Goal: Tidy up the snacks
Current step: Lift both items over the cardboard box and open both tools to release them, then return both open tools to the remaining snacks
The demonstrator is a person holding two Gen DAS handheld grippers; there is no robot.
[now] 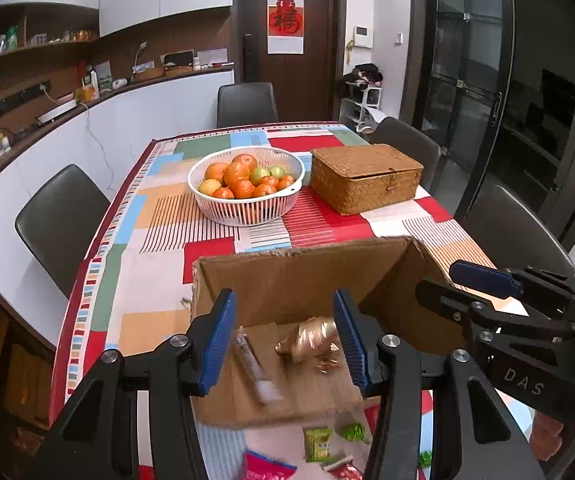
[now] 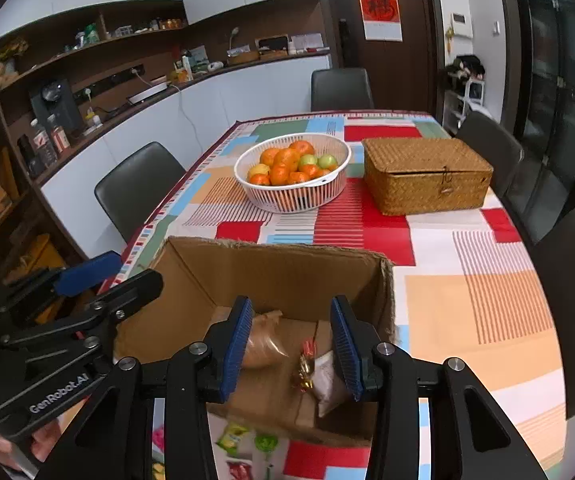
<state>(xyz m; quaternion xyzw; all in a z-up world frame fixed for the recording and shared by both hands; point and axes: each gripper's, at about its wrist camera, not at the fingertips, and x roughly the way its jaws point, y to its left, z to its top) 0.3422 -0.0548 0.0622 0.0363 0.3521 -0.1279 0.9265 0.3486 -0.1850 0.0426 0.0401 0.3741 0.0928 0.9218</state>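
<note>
Snacks lie in two places: some inside our open cardboard box (image 1: 303,280) at the near end of the table (image 1: 159,208), others loose on the cloth just nearer than it, among them a green packet (image 1: 317,444). In the box we see a gold-wrapped snack (image 1: 311,340) and a long clear-wrapped bar (image 1: 253,364). Our left gripper (image 1: 283,340) and right gripper (image 2: 291,344) both hover over the box, fingers spread wide, gripping nothing. Farther off stand a white fruit basket (image 1: 247,184) and, right of it, a wicker box (image 1: 365,176).
</note>
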